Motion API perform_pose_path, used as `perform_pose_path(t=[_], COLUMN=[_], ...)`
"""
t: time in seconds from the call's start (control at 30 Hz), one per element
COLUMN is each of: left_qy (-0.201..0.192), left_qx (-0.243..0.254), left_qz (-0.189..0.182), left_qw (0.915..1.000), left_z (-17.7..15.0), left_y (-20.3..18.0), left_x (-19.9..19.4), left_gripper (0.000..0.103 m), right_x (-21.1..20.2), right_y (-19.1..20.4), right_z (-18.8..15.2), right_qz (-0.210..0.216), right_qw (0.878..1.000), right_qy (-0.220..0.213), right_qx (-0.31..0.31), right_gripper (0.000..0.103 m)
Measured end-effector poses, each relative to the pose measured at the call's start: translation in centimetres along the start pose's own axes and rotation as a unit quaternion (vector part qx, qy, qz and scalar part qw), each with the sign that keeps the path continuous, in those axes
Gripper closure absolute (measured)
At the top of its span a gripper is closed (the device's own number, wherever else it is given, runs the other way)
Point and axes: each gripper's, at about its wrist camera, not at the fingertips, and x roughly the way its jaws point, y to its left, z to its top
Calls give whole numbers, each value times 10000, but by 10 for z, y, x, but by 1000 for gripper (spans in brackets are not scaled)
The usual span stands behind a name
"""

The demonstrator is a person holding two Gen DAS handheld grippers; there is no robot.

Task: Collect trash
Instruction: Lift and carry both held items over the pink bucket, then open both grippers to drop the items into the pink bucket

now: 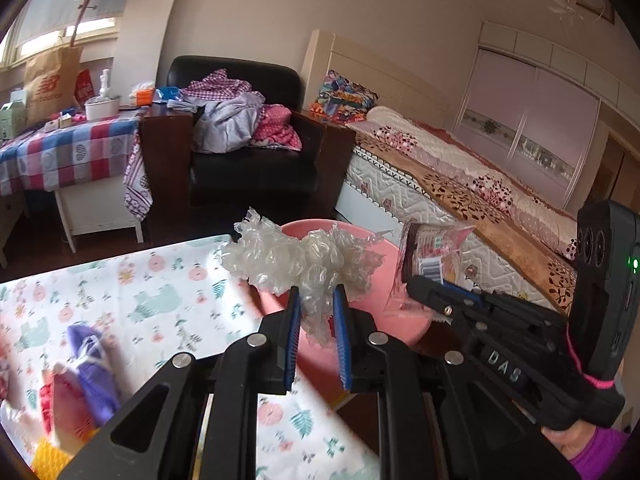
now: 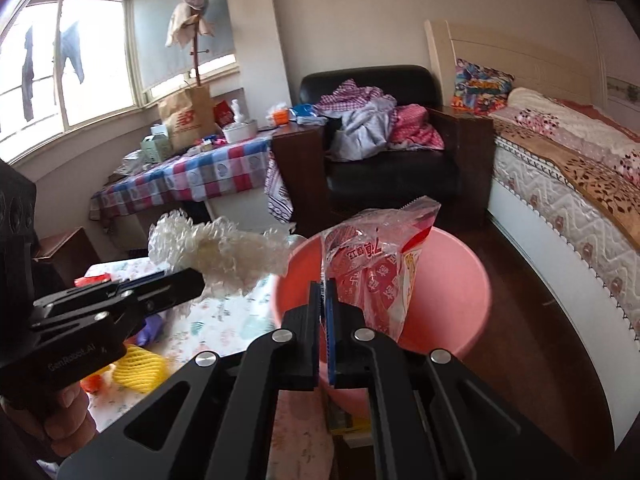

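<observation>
Bin (image 2: 452, 280): pink, beside the table (image 1: 132, 292), below both loads.
Wrap (image 1: 296, 264): clamped in left gripper (image 1: 316, 312), over bin rim; light, springy, hold mid-bunch.
Bag (image 2: 372, 264): pinched in right gripper (image 2: 325, 320), over bin; thin, slippery.

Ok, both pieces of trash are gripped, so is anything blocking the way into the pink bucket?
Nothing visible does. The pink bucket stands open-topped beside the table, with only bare pink wall showing inside. The bubble wrap in the left hand-held gripper and the snack wrapper in the right hand-held gripper appear in front of its opening.
</observation>
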Motion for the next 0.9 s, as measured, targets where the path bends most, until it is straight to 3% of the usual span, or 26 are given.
perform_pose_path(t=[0.47,0.9], left_qy=[366,635], left_qx=[32,-89], left_qz=[-5,-84], left_qw=[9993,9979], left_z=[4,-4], left_y=[-13,-7], left_x=[67,101], left_gripper=[88,88], right_x=[42,59], right_y=[-21,-27], right_z=[-11,-16], right_qz=[-244,-273], right_qw=[9987,9975], right_qy=[443,656], right_qx=[33,34], right_gripper=[100,100])
